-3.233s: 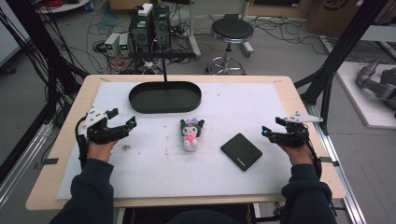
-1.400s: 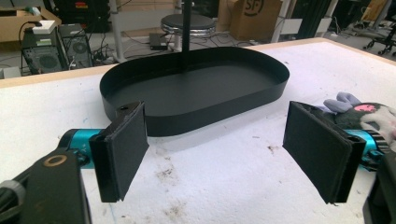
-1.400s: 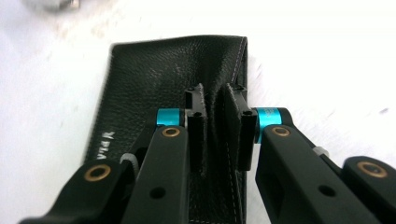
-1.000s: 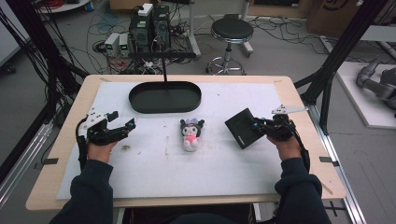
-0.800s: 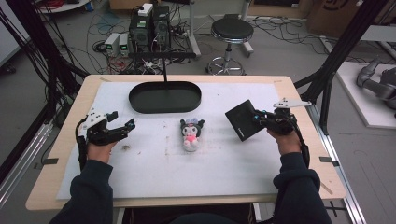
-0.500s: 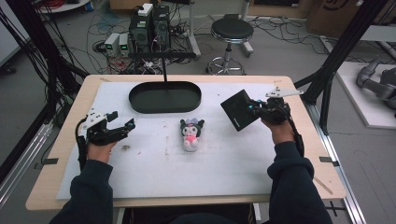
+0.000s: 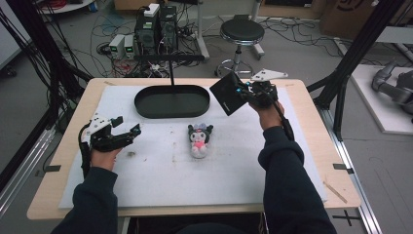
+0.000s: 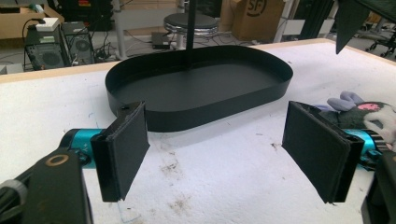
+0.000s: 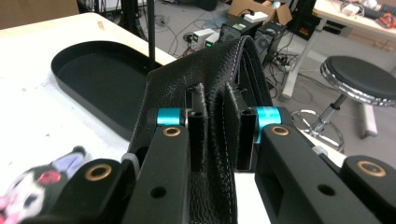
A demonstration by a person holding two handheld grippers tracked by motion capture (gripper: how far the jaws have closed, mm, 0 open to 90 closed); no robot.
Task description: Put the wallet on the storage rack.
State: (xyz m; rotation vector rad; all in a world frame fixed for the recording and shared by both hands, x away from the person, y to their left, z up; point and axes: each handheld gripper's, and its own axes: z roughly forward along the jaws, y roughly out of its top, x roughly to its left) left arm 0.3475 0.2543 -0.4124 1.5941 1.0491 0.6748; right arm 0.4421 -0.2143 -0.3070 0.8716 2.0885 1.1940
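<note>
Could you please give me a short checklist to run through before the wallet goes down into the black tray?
1. Grip: right gripper shut on the black wallet, leather pinched between its jaws: ok.
2. Wallet lifted off the mat: ok.
3. Black tray free inside: ok.
4. Wallet over the tray: not ok, it hangs beside the right end.
5. Left gripper open, resting aside on the mat: ok.
6. Plush toy out of the path: ok.
</note>
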